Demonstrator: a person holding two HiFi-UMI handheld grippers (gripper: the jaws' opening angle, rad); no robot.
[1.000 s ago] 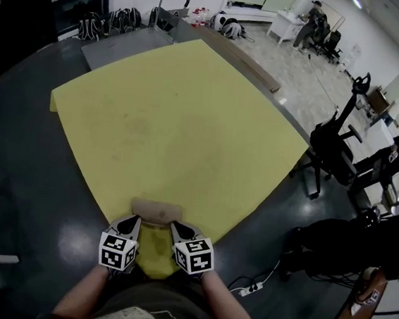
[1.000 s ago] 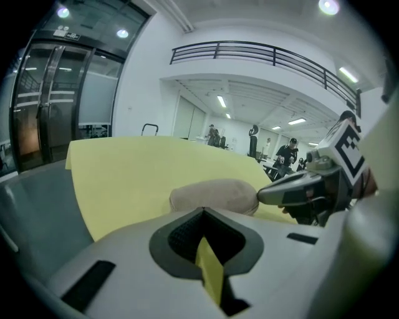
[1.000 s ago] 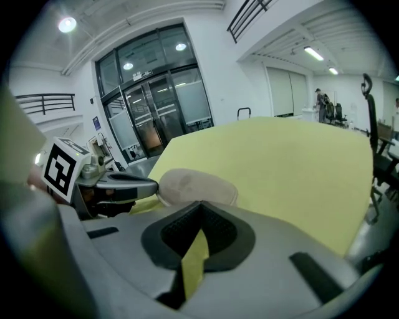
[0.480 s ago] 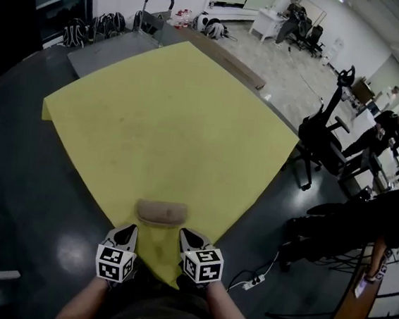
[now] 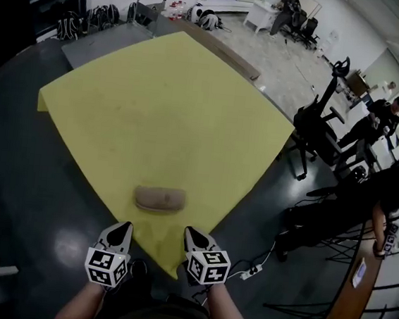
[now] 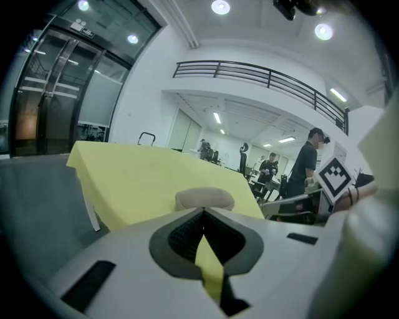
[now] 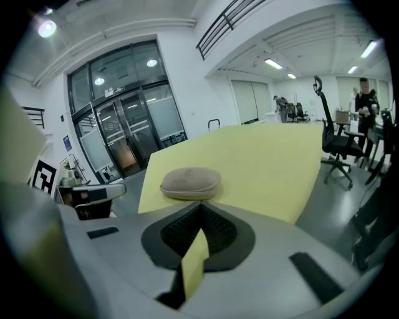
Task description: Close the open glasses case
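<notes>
Tan glasses case (image 5: pixel 159 199) lies shut on yellow mat (image 5: pixel 169 109); task judged complete, nothing left. Short of case, not touching: left hand-held gripper (image 5: pixel 122 227), right hand-held gripper (image 5: pixel 190 232), jaws together, empty.

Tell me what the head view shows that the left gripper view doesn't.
Head view only: the whole yellow mat in outline, the marker cube on the left gripper and a power strip on the floor. Left gripper view only: the fingers meeting at their tips, a balcony railing and ceiling lights. Both: the closed glasses case lying on the mat.
</notes>
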